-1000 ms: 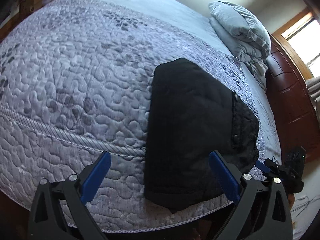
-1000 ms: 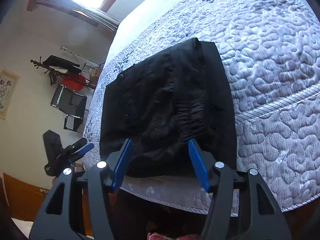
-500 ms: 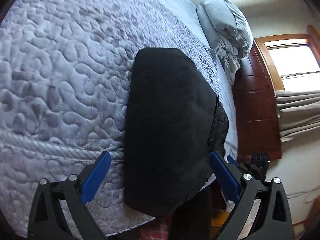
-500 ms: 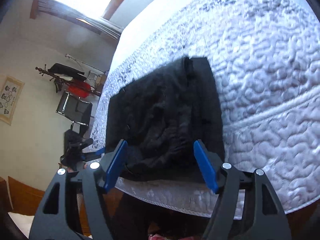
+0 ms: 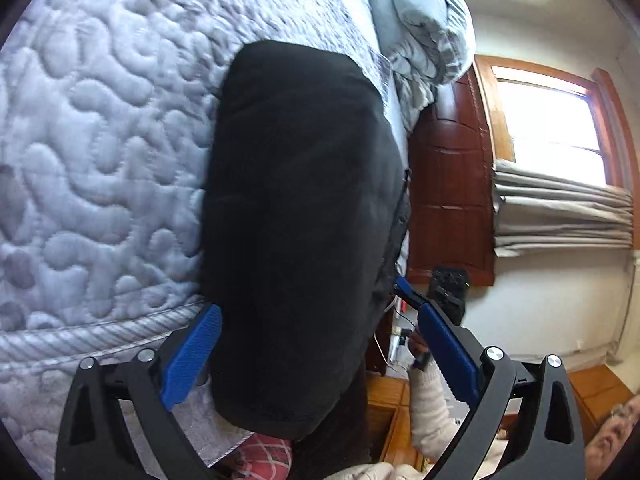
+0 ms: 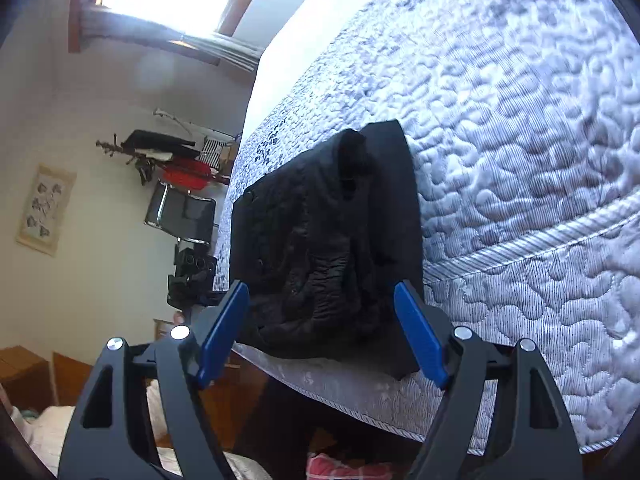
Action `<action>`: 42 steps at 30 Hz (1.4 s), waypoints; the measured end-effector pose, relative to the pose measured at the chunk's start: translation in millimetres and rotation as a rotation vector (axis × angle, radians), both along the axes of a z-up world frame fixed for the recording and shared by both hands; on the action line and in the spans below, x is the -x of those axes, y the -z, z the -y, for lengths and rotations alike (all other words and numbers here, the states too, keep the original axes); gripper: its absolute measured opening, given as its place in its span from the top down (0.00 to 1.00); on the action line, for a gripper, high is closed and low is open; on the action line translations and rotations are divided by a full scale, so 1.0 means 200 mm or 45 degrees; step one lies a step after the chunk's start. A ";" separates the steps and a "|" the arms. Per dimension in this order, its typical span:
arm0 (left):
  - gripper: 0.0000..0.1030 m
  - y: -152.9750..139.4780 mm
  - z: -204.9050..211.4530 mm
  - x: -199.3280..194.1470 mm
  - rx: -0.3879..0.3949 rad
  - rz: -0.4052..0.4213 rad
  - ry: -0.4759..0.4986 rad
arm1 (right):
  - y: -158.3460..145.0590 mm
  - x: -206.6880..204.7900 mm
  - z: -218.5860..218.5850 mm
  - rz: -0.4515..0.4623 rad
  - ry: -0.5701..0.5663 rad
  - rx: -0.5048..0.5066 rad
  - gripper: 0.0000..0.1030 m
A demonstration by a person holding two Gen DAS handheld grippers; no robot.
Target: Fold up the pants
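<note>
Grey-lilac quilted bedspread (image 5: 100,160) carries the black folded fabric pants (image 5: 304,216), lying at the bed's near edge w/ one end overhanging. Left gripper (image 5: 320,352) and right gripper (image 6: 320,332) both spread wide, empty. Probably tidying: square edges, press flat. Fold layers hard to read, fabric too dark.

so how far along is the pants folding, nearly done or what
Nearly done, it seems. The black pants lie as a compact folded stack on the quilted bed. Nothing is in hand: left gripper and right gripper are both open. At most a final fold remains.
</note>
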State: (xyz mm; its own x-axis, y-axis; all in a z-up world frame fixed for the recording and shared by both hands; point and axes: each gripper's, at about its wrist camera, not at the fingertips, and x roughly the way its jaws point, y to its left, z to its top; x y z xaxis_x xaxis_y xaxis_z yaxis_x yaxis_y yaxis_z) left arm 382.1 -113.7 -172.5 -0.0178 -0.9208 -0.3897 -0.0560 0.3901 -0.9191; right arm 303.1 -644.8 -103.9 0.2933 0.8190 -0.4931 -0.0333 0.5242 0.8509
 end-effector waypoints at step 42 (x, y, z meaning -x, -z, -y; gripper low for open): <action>0.04 0.17 0.35 -0.20 -0.108 -0.147 0.206 | 0.41 -0.31 -0.02 -0.187 -0.236 -0.215 0.15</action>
State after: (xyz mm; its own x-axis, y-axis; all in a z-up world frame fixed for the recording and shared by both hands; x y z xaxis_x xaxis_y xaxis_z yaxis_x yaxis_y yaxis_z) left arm 421.7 -184.6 -206.5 -0.2117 -0.8662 -0.4526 -0.0892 0.4783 -0.8736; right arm 365.3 -640.7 -186.4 0.0666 0.9260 -0.3715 0.0145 0.3714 0.9284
